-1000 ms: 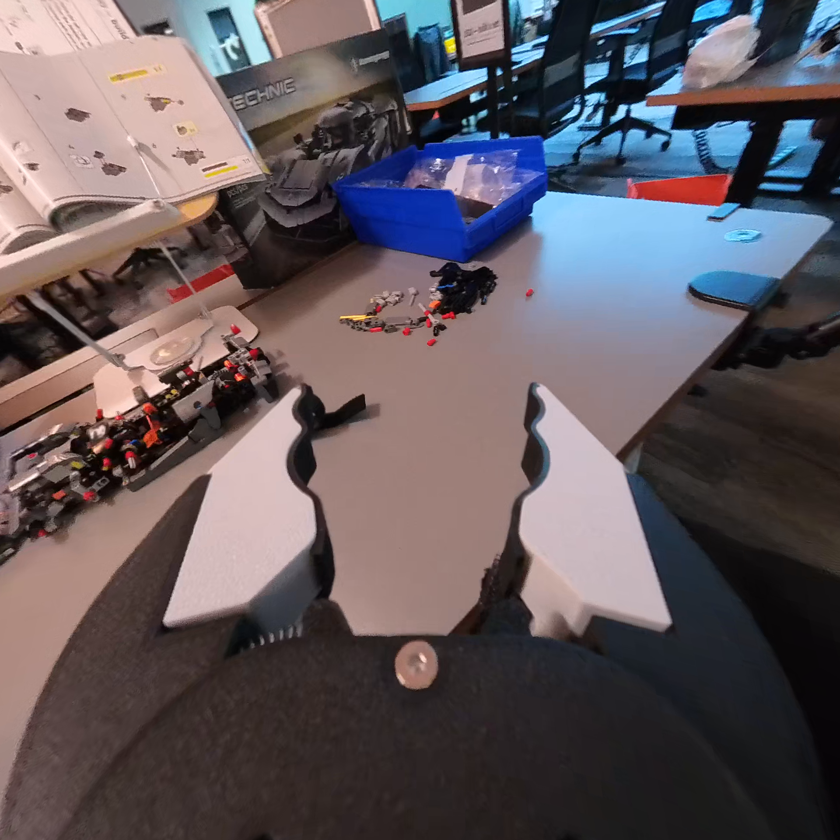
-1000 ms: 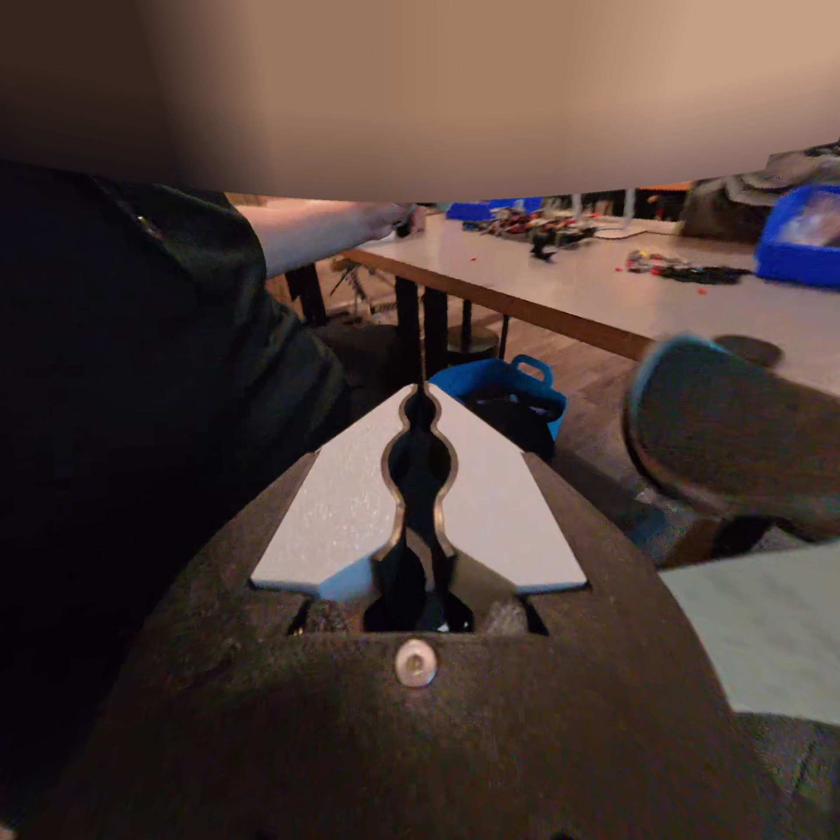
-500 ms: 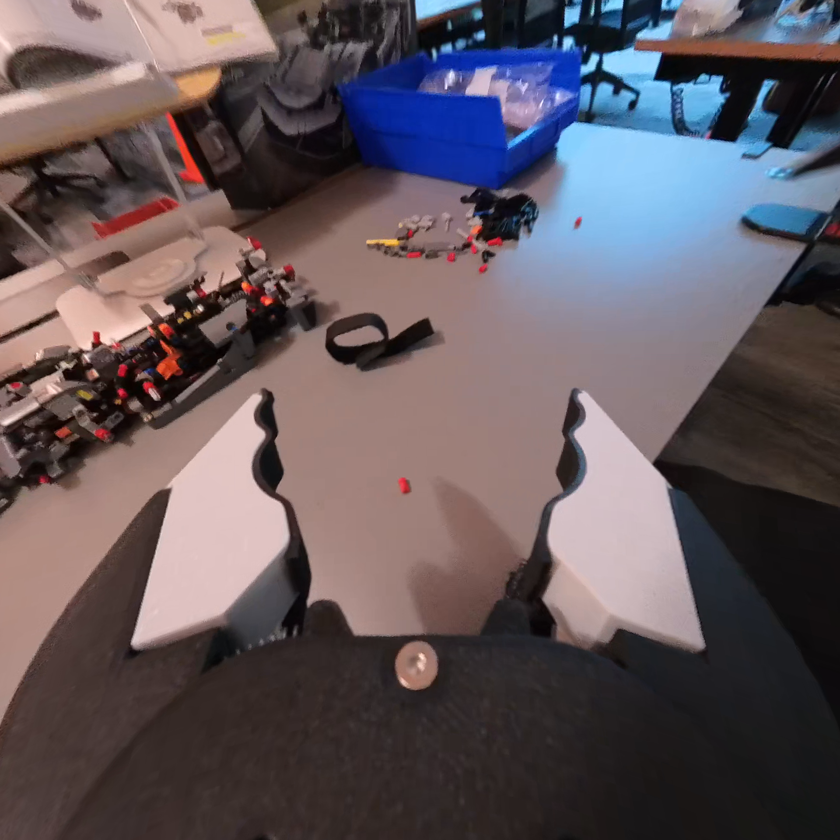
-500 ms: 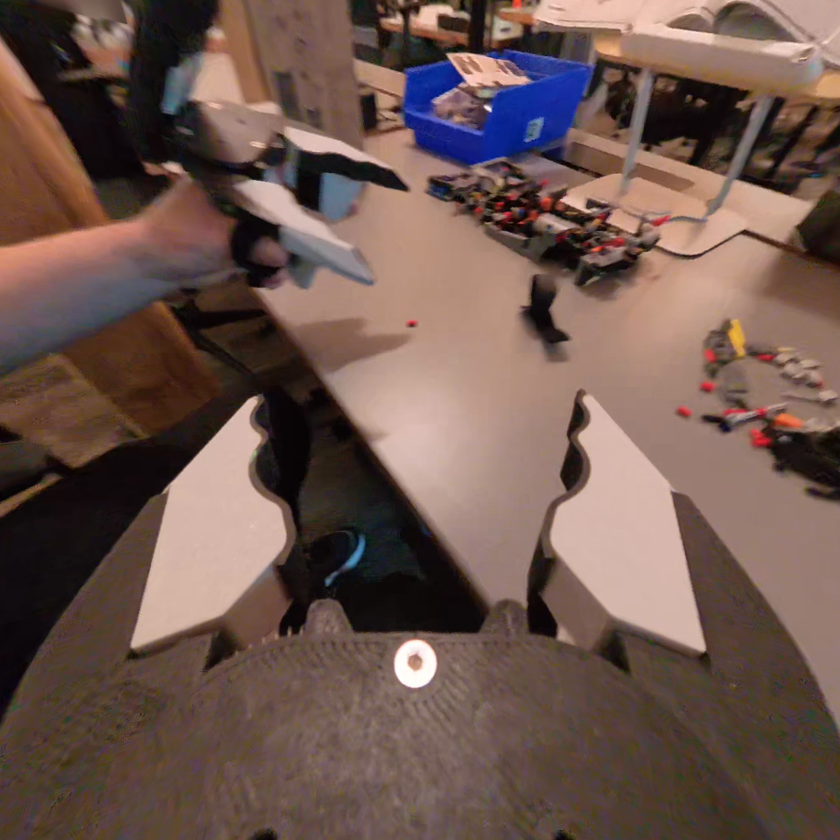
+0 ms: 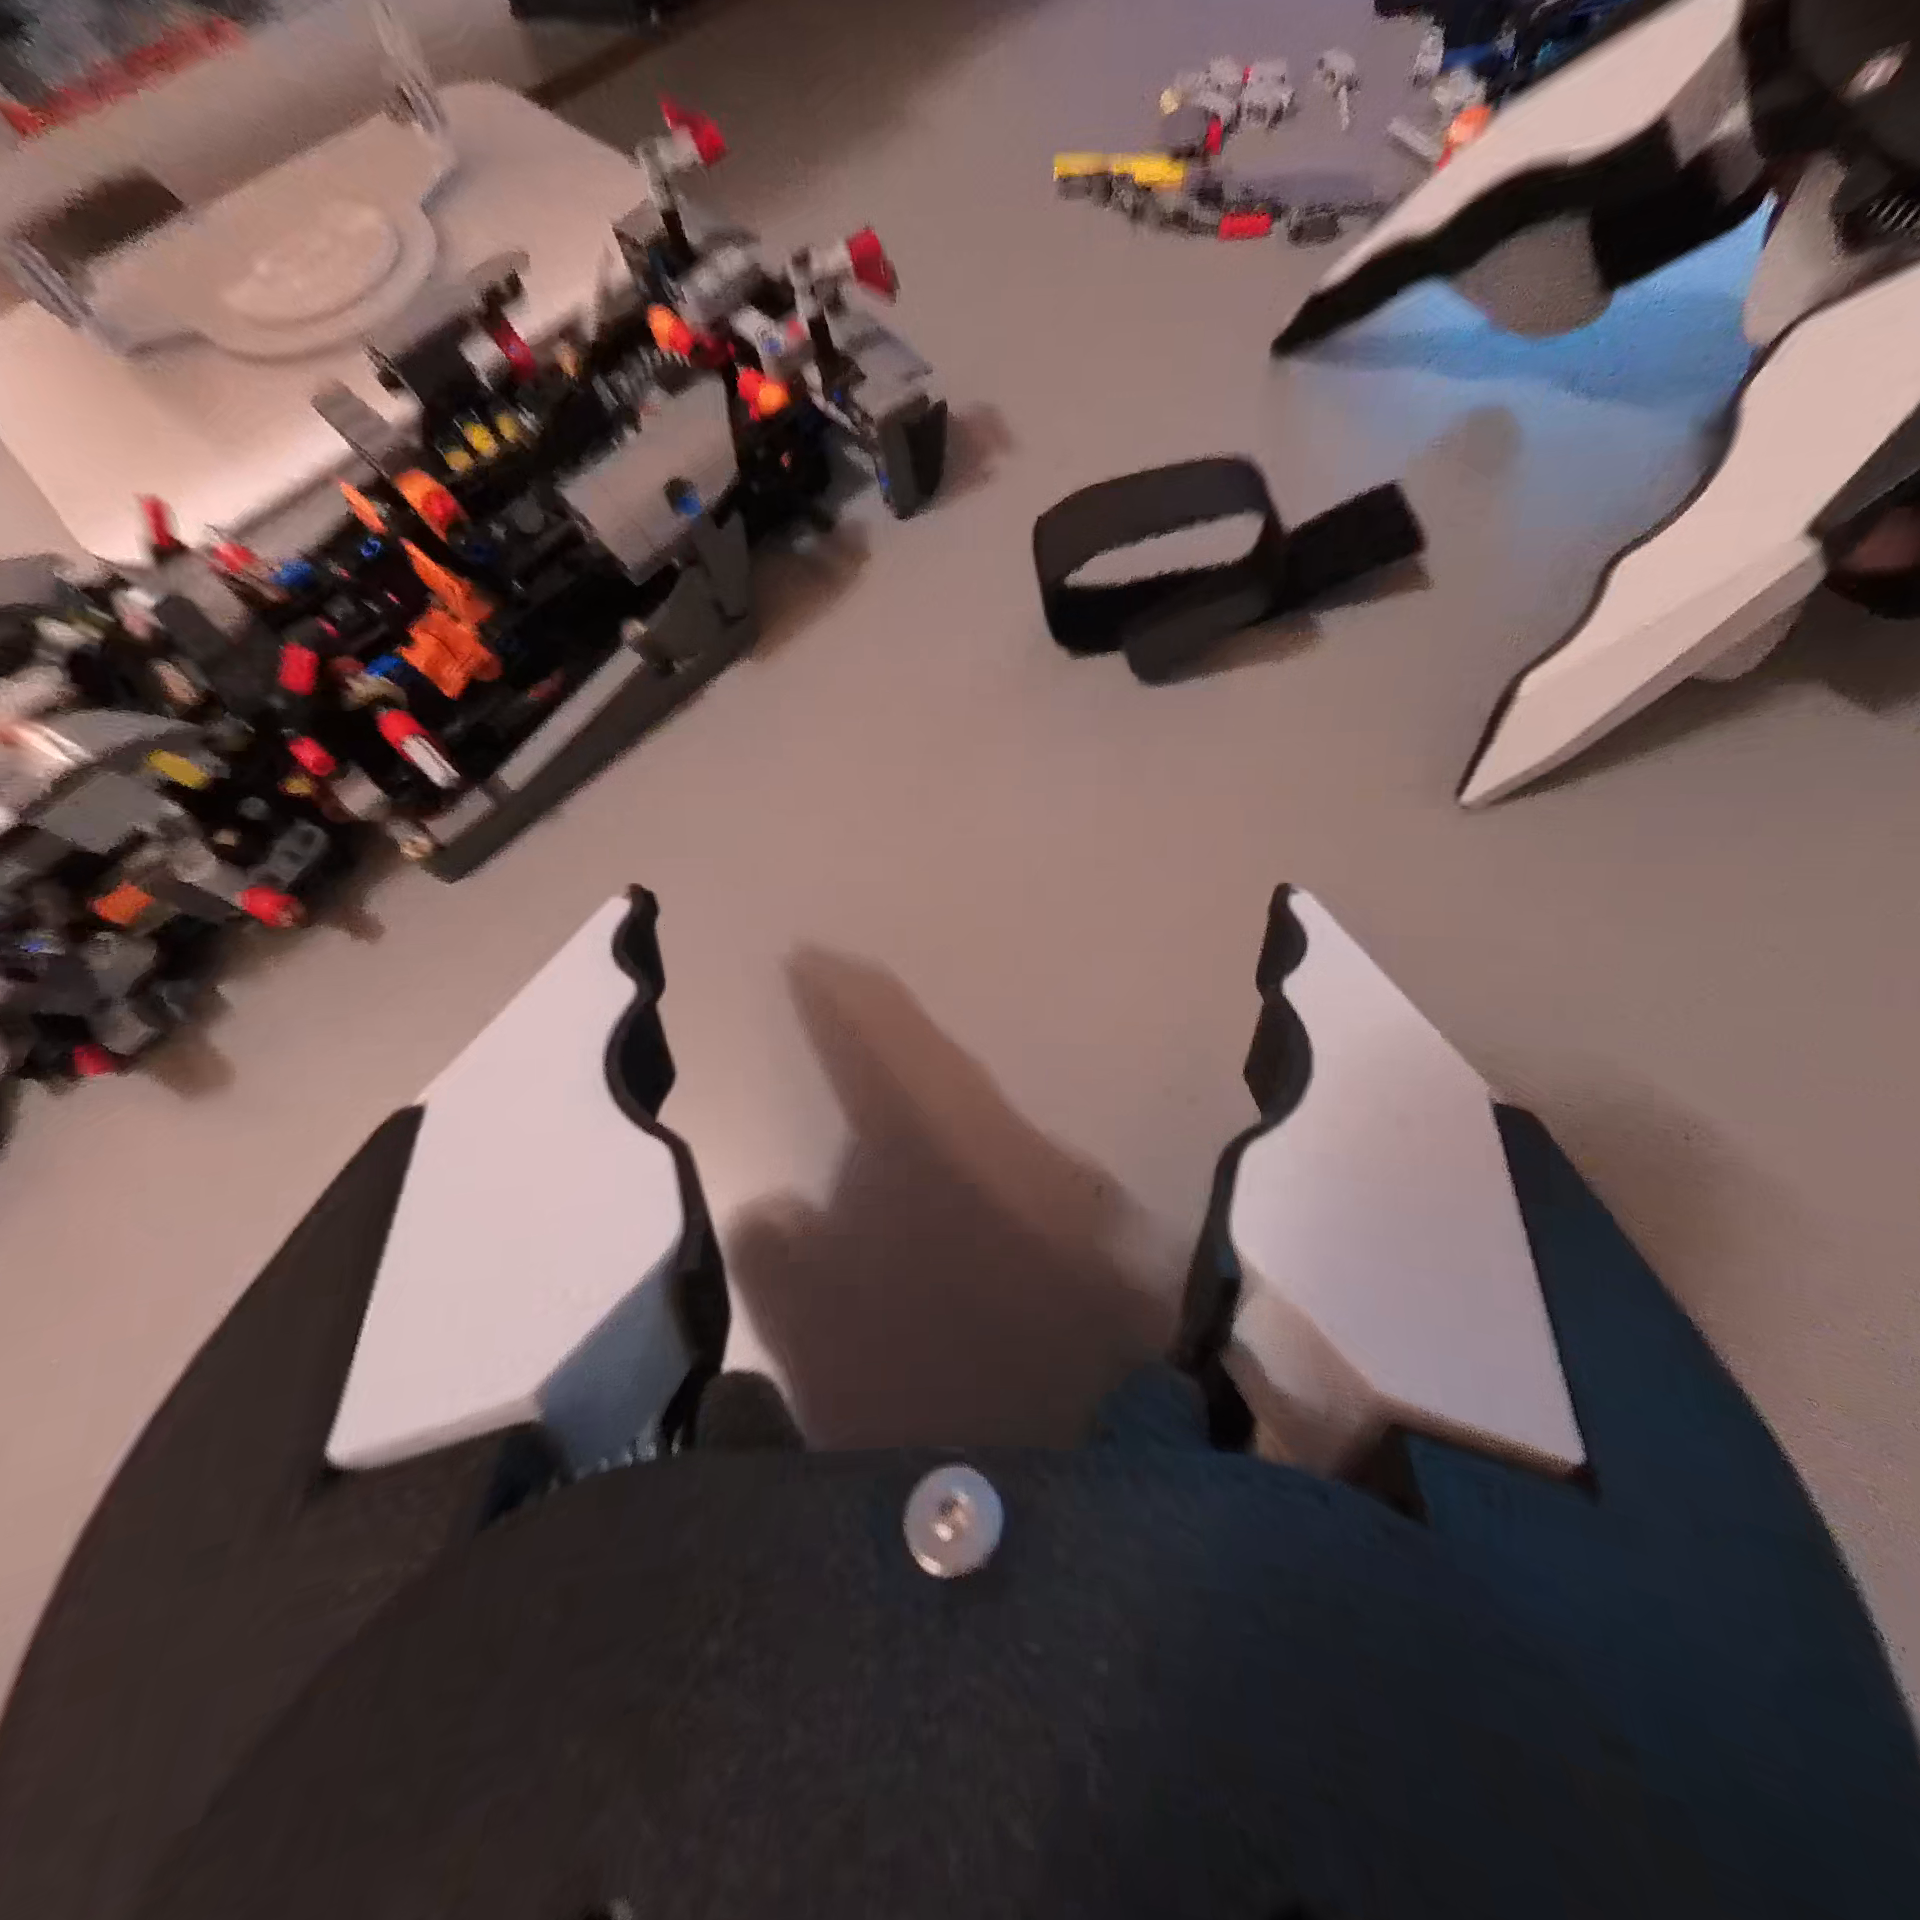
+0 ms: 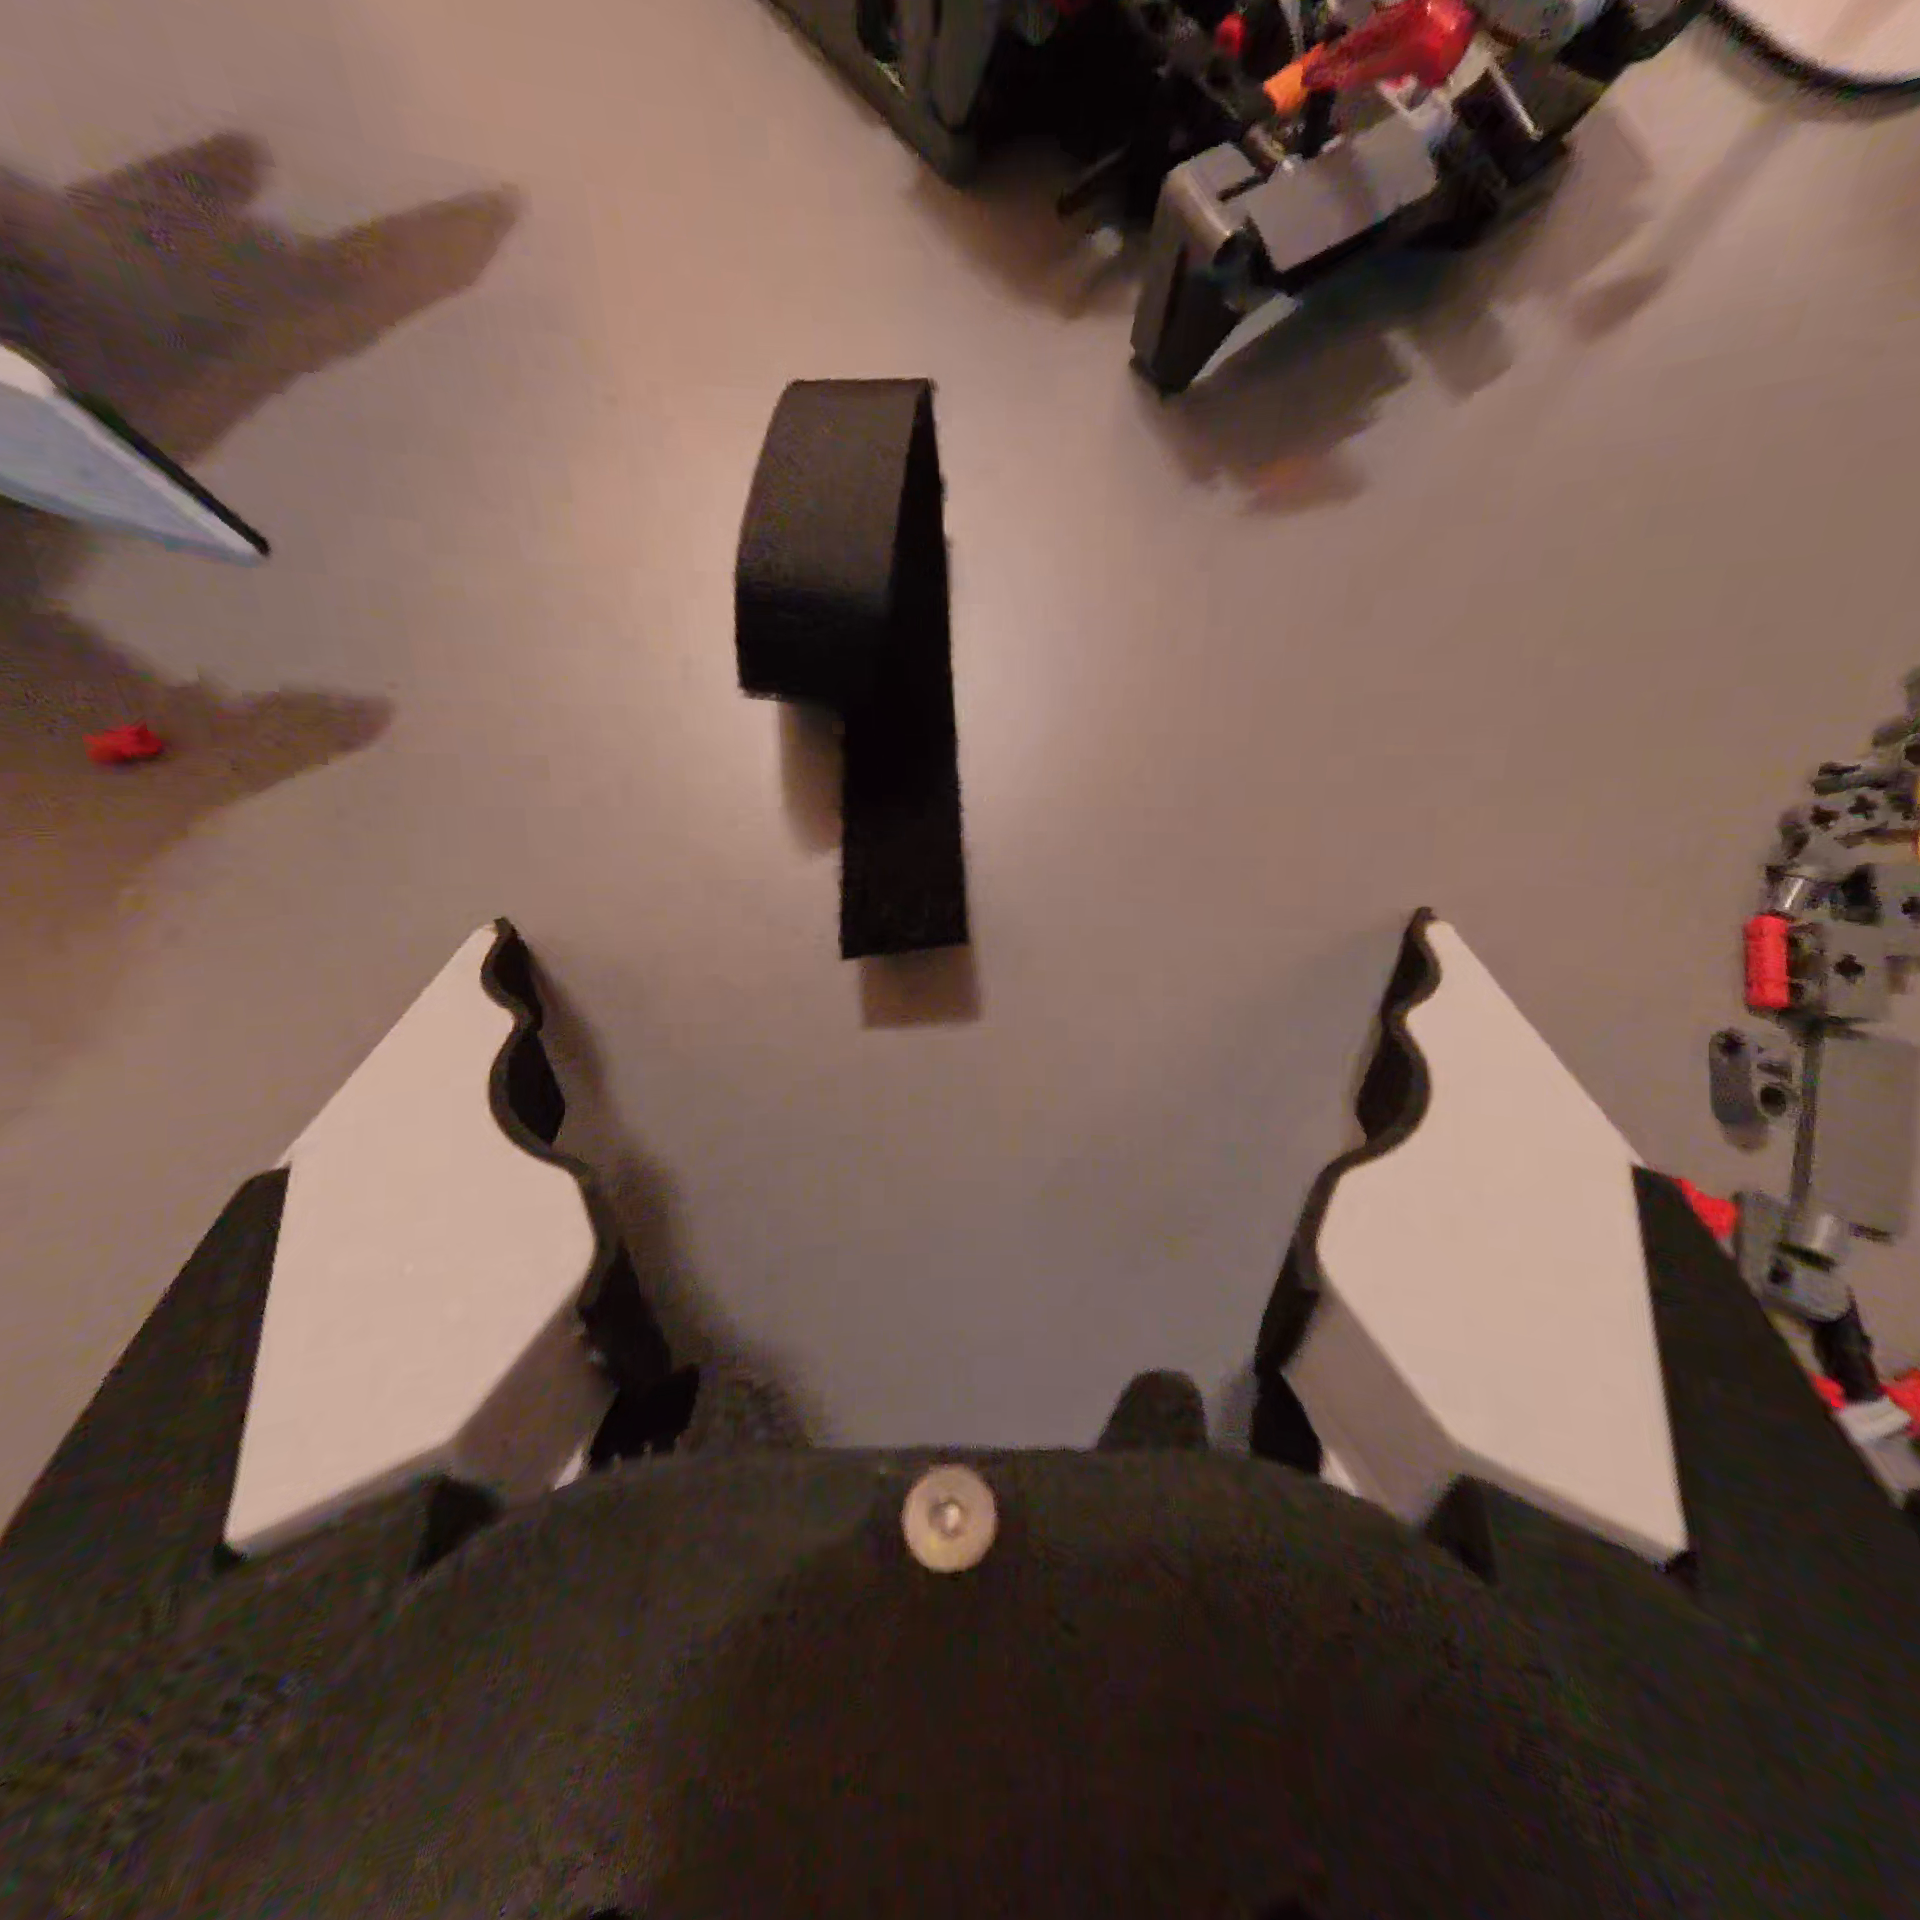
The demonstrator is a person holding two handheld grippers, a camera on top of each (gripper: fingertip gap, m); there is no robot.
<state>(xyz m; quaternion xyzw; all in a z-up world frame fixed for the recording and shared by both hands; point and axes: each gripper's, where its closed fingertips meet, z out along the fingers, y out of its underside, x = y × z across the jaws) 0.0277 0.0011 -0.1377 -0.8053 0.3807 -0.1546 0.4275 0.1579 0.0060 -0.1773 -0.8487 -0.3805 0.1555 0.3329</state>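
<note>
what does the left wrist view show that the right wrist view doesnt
Only the left wrist view: the white stand base, the yellow-and-grey row of small parts, and the whole open right gripper beside the strap.

Only the right wrist view: a single red piece lying apart on the table.

Both: the black looped strap, the dark brick-built model, and open, empty grippers; the left gripper over bare table.

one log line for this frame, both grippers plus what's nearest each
left gripper: open, empty, over bare table | right gripper: open, empty, nearest black strap | brick model beyond strap | red piece loose
</note>
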